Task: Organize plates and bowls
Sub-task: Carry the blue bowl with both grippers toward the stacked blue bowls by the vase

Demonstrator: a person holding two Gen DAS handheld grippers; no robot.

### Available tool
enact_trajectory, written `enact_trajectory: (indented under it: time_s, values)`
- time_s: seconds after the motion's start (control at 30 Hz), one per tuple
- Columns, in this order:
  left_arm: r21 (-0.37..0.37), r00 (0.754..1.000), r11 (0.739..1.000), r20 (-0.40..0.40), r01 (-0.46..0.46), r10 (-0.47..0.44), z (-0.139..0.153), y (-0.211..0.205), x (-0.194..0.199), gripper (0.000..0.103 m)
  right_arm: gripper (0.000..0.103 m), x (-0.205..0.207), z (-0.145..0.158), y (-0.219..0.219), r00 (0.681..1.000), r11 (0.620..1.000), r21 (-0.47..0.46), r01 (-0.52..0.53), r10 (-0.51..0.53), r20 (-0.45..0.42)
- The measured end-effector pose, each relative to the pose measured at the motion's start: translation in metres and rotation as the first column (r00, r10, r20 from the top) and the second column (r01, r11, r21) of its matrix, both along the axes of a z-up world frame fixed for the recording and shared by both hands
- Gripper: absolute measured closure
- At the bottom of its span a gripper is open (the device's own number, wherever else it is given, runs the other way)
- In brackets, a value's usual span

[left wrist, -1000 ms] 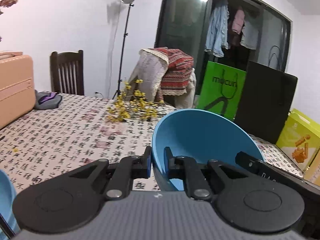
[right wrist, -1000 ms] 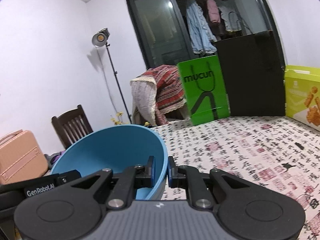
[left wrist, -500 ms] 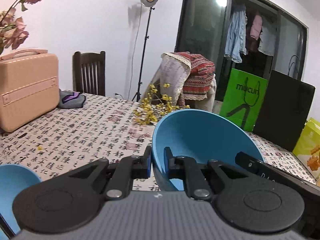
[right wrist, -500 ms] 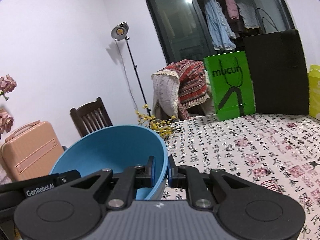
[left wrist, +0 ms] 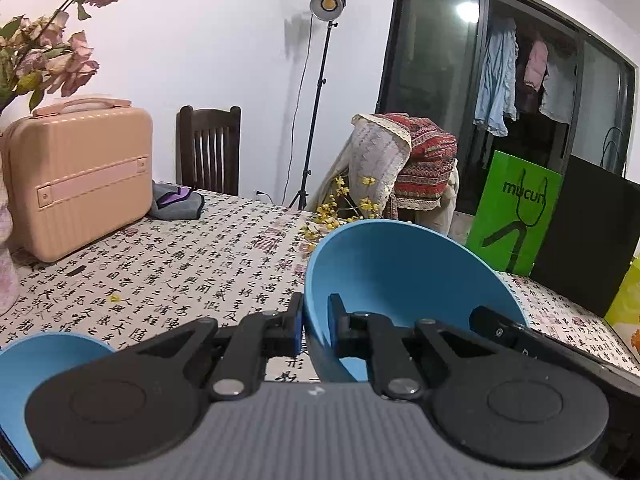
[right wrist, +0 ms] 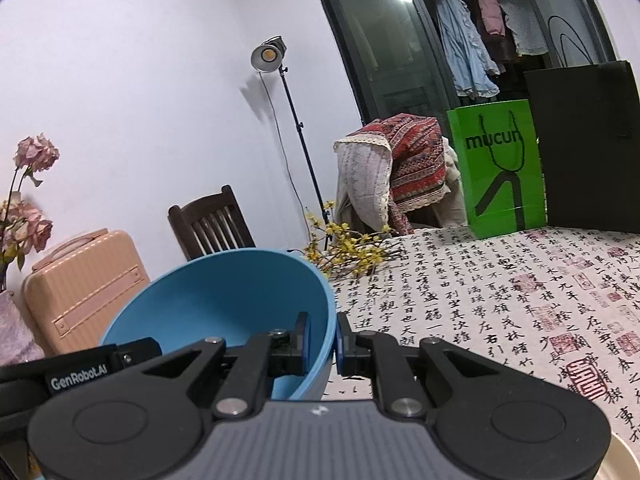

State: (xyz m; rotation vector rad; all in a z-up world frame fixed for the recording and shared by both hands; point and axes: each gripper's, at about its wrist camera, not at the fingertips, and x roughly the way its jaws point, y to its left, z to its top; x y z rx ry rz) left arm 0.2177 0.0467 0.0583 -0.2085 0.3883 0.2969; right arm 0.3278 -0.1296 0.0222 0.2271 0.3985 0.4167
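Light: bright, even; lamp point(left wrist: 329, 3) glowed, shadowing the wall.
Glare: spot on door point(left wrist: 467, 11).
Edges: fisheye-bent, dark corners.

We read "mucun" in dark letters on the green paper bag point(right wrist: 500, 168) that stands at the far edge of the table, and the same word shows on it in the left wrist view point(left wrist: 516, 208). On the black body of the left gripper point(right wrist: 76, 372), seen at the lower left of the right wrist view, white letters spell "GenRobot.AI". The tablecloth point(right wrist: 500, 292) is printed all over with black Chinese calligraphy and red seal stamps point(right wrist: 588, 376); the characters are plain as script, but we cannot make out a running text. The yellow box point(left wrist: 628, 304) at the right edge of the left wrist view shows no lettering we can read.
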Motion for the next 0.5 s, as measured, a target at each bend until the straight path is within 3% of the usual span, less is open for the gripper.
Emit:
enact_trajectory:
  time_s: [0.5]
  values:
    - [-0.008, 0.999, 0.999, 0.007, -0.048, 0.049, 0.000, 0.019, -0.012, 0.090, 0.091, -0.002, 0.001, 0.018, 0.999, 0.999, 0.003, -0.049, 0.049, 0.002]
